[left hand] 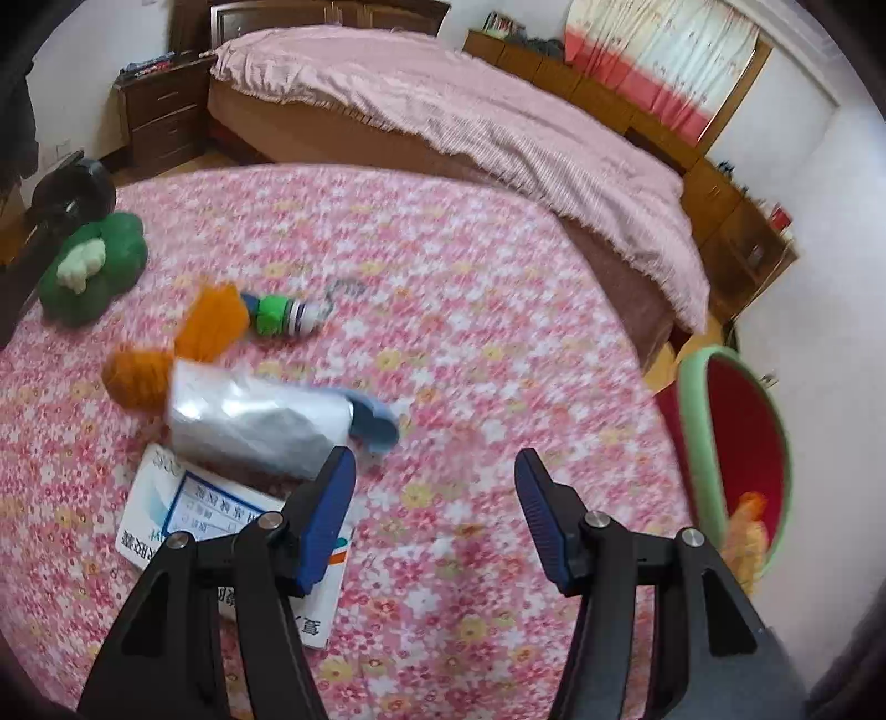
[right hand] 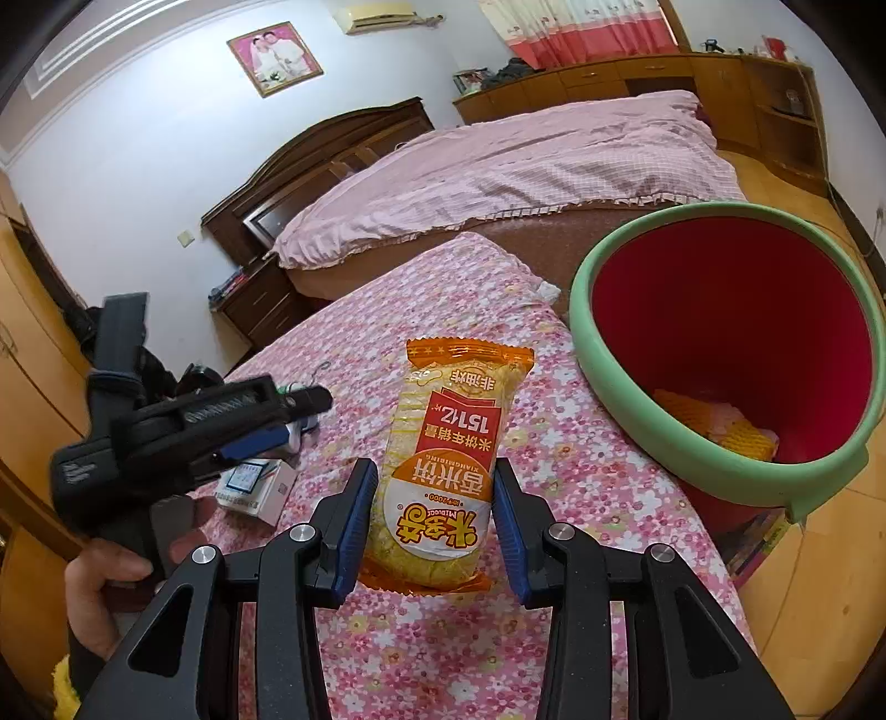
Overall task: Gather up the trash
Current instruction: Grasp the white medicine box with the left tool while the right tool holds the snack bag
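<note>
Orange rice-cracker packet (right hand: 449, 471) sits clamped in my right gripper (right hand: 434, 520), long axis pointing ahead; the green-rimmed red bucket (right hand: 609, 354) stands just right of it, already holding scraps. My left gripper (left hand: 434, 518) hangs spread, empty, near a silvery pouch (left hand: 260, 421), blurred, probably foil.

A bed (right hand: 515, 166) under a pink quilt stood at twelve o'clock, its dark headboard (right hand: 332, 149) against a white wall (right hand: 138, 166). Wooden cabinets (right hand: 637, 83) and red-and-white curtains (right hand: 576, 27) lay toward one o'clock, a nightstand (right hand: 260, 304) at ten.
</note>
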A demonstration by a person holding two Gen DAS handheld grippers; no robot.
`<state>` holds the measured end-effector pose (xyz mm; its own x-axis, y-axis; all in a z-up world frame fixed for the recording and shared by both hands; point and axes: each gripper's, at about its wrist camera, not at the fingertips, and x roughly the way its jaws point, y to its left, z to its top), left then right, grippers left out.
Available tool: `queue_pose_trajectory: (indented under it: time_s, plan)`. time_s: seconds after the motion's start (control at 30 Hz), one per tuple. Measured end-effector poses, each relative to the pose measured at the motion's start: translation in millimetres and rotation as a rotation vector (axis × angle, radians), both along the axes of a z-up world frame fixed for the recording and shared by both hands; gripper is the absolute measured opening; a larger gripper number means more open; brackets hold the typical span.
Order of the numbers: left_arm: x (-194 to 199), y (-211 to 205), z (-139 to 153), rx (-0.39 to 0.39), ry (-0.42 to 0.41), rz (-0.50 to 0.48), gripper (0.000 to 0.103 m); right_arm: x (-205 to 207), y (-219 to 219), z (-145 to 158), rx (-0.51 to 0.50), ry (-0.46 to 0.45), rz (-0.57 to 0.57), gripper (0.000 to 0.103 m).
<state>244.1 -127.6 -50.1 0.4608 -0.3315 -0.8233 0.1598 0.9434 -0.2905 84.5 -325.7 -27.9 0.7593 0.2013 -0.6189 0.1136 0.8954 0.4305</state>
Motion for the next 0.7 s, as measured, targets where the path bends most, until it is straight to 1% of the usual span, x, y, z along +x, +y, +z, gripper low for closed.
queue_pose_trajectory:
  time_s: [0.07, 0.13, 0.27, 0.57, 0.7]
  plan:
    - [-5, 2, -7, 0.008, 0.026, 0.001, 0.06, 0, -1, -1, 0.002, 0.0, -0.002, 0.042]
    - [-14, 3, -5, 0.026, 0.001, -0.007, 0.06, 0, 0, -2, 0.006, 0.004, -0.001, 0.042]
    - [-30, 13, -5, 0.034, 0.005, -0.016, 0.06, 1, 0, -4, 0.011, 0.01, 0.008, 0.042]
    - [-59, 59, -4, 0.054, -0.005, 0.051, 0.06, 3, 8, -4, 0.015, 0.014, 0.028, 0.042]
    - [-71, 76, 0, 0.045, -0.012, 0.067, 0.06, 2, 11, -4, 0.013, 0.016, 0.036, 0.042]
